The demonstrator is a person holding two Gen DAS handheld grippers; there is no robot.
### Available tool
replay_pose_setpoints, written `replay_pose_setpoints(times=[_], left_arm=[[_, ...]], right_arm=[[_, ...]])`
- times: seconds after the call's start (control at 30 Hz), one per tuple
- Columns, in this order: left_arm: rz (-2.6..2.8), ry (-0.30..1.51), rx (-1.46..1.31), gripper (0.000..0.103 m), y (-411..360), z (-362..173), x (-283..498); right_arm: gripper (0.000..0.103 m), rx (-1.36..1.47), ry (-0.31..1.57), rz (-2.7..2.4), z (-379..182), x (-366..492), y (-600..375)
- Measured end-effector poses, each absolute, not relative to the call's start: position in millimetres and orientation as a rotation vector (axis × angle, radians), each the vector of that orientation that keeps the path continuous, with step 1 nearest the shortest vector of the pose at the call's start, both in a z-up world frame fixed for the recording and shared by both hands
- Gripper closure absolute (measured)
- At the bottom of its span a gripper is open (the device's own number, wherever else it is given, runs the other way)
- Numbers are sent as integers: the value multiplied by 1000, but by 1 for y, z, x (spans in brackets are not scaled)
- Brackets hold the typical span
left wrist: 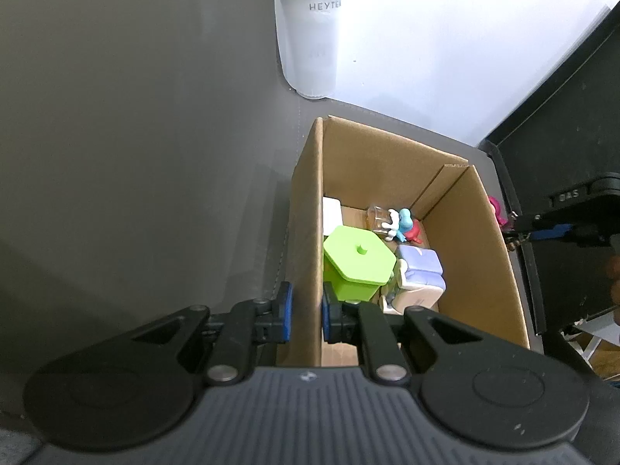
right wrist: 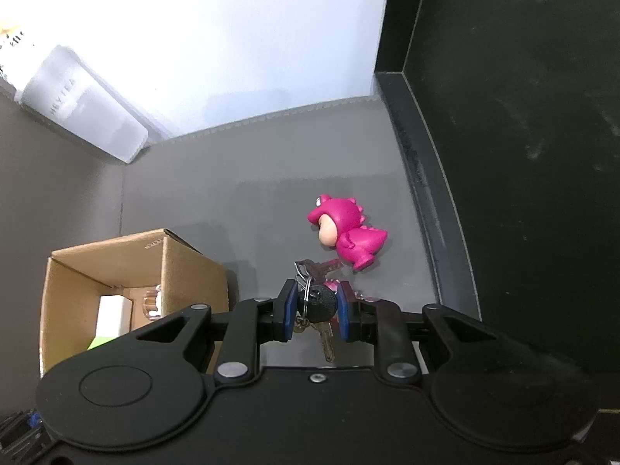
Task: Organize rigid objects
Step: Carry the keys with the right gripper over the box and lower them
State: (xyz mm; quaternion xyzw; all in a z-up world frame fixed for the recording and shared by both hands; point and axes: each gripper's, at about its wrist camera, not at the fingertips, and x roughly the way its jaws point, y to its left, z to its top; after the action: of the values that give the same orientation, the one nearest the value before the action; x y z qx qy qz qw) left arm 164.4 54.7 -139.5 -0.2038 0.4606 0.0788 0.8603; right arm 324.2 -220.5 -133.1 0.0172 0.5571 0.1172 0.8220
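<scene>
Right gripper (right wrist: 314, 310) clenched on key bunch (right wrist: 319, 308) just ahead of its pads, pink dinosaur charm (right wrist: 348, 234) trailing further ahead on the mat (may snag or swing loose on lift), left gripper (left wrist: 306, 312) pinching cardboard box (left wrist: 308, 232) wall.

A frosted plastic HEYTEA cup (left wrist: 308, 35) is lying at the top center of the left wrist view, straddling the gray mat (left wrist: 135, 155) and white surface (left wrist: 445, 58).
</scene>
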Motion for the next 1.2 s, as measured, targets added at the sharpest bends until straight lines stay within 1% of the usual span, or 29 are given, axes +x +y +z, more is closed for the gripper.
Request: replay_pose_setpoints(times=[0.6,1.2], left_arm=[[169,949,-436,89,55,-139,163],[169,946,-437,89,55,-140,162]], right_arm=[[82,102,1122,307,-93,300,-246],[81,159,1028,430,-21,253,-242]])
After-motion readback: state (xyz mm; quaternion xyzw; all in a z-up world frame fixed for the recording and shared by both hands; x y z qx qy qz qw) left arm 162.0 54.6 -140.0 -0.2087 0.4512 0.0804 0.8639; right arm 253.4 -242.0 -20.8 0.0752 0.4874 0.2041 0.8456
